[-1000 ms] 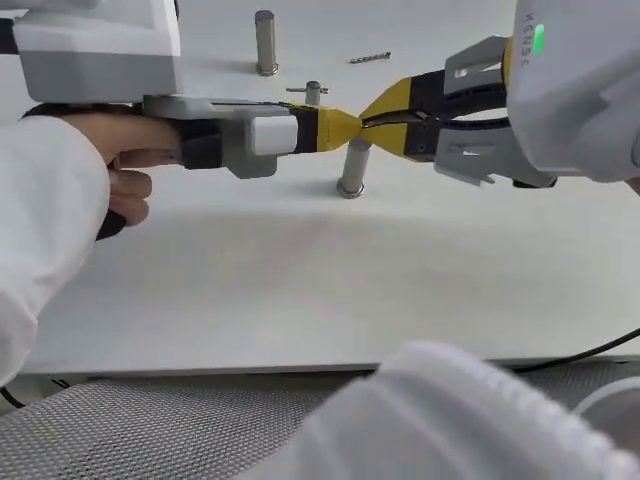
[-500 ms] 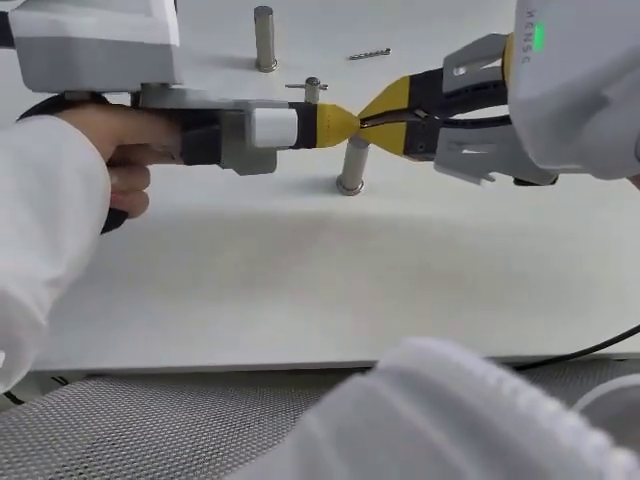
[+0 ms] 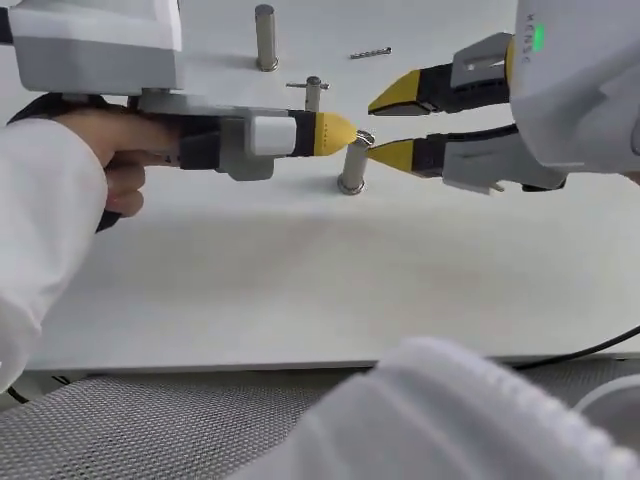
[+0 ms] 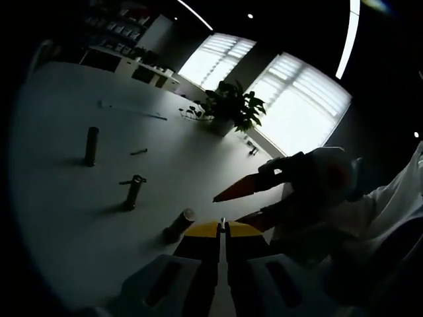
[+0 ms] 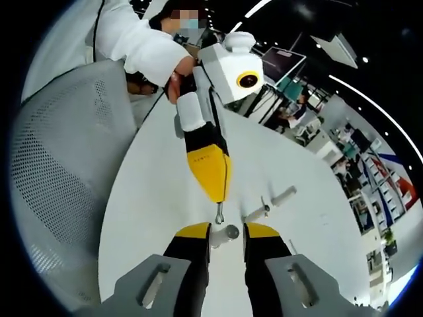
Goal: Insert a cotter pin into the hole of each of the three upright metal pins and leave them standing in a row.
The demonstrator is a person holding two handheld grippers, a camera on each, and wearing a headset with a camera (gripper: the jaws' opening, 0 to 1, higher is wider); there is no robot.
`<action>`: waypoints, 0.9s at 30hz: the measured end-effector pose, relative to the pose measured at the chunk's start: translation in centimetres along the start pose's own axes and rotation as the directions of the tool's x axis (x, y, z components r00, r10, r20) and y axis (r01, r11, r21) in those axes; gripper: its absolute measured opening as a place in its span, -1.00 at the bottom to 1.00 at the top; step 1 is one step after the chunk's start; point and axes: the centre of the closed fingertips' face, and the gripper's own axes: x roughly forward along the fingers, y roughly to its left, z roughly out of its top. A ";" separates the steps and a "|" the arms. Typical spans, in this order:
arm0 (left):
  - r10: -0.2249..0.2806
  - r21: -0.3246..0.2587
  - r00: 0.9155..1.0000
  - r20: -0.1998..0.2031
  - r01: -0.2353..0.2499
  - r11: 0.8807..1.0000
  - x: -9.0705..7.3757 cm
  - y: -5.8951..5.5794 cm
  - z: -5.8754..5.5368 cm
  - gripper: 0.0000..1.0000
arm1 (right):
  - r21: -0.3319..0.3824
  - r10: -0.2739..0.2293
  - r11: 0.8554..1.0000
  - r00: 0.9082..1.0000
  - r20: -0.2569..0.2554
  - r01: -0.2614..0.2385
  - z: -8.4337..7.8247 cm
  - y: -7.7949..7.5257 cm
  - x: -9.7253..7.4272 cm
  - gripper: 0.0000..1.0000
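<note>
At the centre of the head view, the left gripper [image 3: 338,133] has its yellow jaws pressed together on a cotter pin [image 3: 365,138], whose loop sits at the top of the nearest metal pin [image 3: 351,170]. The right gripper [image 3: 374,128] faces it from the right with its jaws spread apart. Toward the upper centre, the middle metal pin [image 3: 313,94] carries a cotter pin. The far metal pin [image 3: 264,38] stands bare, and a loose cotter pin [image 3: 370,54] lies to its right on the white table [image 3: 300,280].

A: What sort of place is this?
B: An office, or an open lab: a broad white desk [image 3: 300,290], a mesh chair [image 5: 59,165], tall windows [image 4: 301,99] with blinds, a potted plant [image 4: 231,109], strip lights [image 4: 346,39] overhead.
</note>
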 end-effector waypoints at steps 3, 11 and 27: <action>0.011 0.099 1.000 -0.024 -0.009 0.995 -0.3 0.2 -0.3 -1.00 | 0.101 0.033 0.994 0.999 0.004 -0.033 -0.5 0.2 -0.3 -0.69; -0.037 0.376 0.997 -0.070 0.061 0.925 -0.6 -1.0 -1.2 -1.00 | 0.358 0.171 0.908 0.973 0.158 -0.218 -0.1 1.9 -0.5 -0.66; -0.135 0.567 0.984 -0.119 0.179 0.804 -0.8 -3.9 -2.2 -0.99 | 0.366 0.274 0.861 0.928 0.252 -0.354 2.1 4.9 -0.9 -1.00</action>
